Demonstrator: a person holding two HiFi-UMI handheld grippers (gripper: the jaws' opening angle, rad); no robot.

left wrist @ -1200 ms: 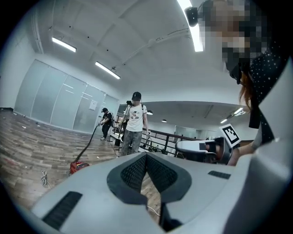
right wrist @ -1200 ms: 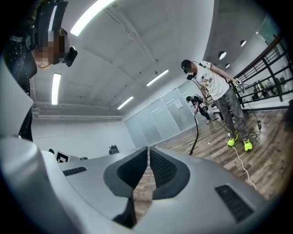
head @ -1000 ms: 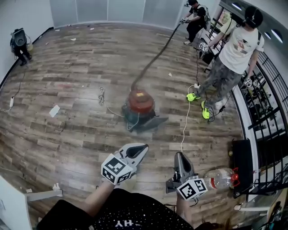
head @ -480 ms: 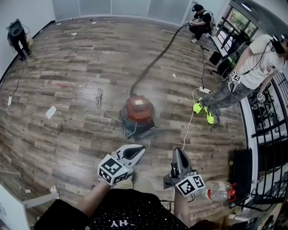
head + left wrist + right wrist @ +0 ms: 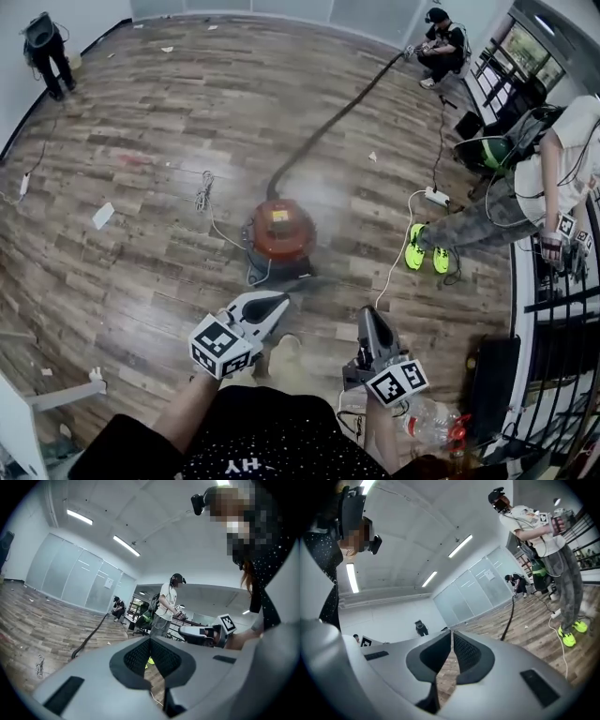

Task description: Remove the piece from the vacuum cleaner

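A red round vacuum cleaner point(image 5: 279, 231) with a grey base stands on the wooden floor in the head view. Its long dark hose point(image 5: 330, 122) runs up and right to a crouching person at the back. My left gripper point(image 5: 274, 306) hovers just in front of the vacuum, shut with nothing in it. My right gripper point(image 5: 372, 319) is to its right, also shut and empty. In the left gripper view the hose point(image 5: 91, 634) shows on the floor and the left gripper point(image 5: 150, 645) has its pads together. The right gripper point(image 5: 452, 639) likewise shows its pads together.
A person in yellow shoes point(image 5: 427, 253) stands at the right by a white cable point(image 5: 394, 258) and power strip. A plastic bottle point(image 5: 427, 427) lies near my right gripper. Black railings line the right edge. A coiled cord point(image 5: 202, 192) and paper scraps lie on the floor at the left.
I have come closer to the vacuum; both grippers now sit just in front of it. The person in yellow shoes has bent down and shifted right. Both grippers stayed shut.
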